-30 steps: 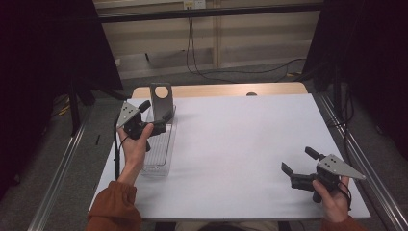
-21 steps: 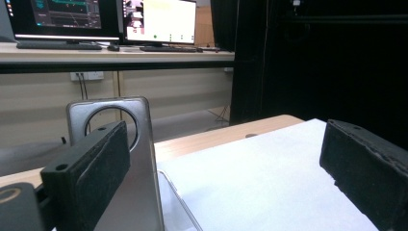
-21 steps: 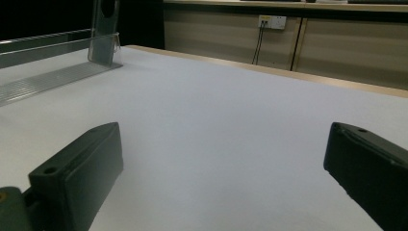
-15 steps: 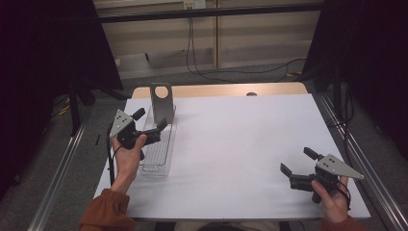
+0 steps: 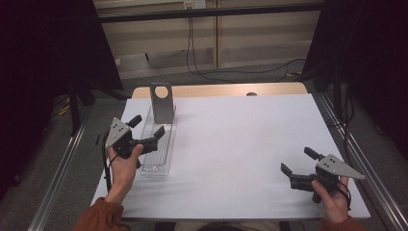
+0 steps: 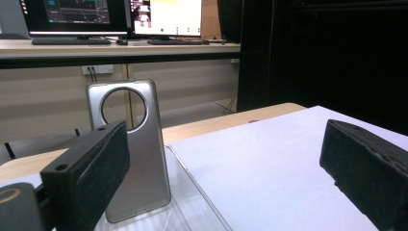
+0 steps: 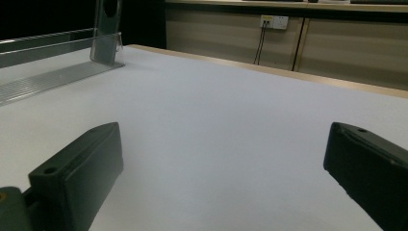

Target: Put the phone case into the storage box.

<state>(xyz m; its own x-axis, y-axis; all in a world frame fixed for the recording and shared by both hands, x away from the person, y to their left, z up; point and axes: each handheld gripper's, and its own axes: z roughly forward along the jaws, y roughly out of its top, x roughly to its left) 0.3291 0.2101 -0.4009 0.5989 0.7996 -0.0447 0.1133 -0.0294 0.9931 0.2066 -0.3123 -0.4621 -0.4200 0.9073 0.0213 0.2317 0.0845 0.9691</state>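
Observation:
A silver metal plate with a round hole (image 5: 162,102) stands upright at the far end of a clear plastic tray (image 5: 159,161) on the left of the white table. My left gripper (image 5: 148,128) hovers open above the tray's middle, its jaws wide apart and pointing at the plate (image 6: 132,144). The tray's clear rim (image 6: 192,183) shows below that plate. My right gripper (image 5: 297,160) is open near the front right corner, low over the bare white sheet, with nothing between its jaws. The plate (image 7: 107,29) and the tray (image 7: 43,72) lie far off in the right gripper view.
The white sheet (image 5: 240,139) covers most of a wooden table whose far edge (image 5: 226,89) is bare. Metal rails (image 5: 62,163) run along both sides. Cables (image 5: 202,53) hang at the back wall. Monitors (image 6: 110,14) stand on a desk beyond.
My left gripper has drawn back toward the person and away from the plate, moving along the tray. The right gripper has barely moved.

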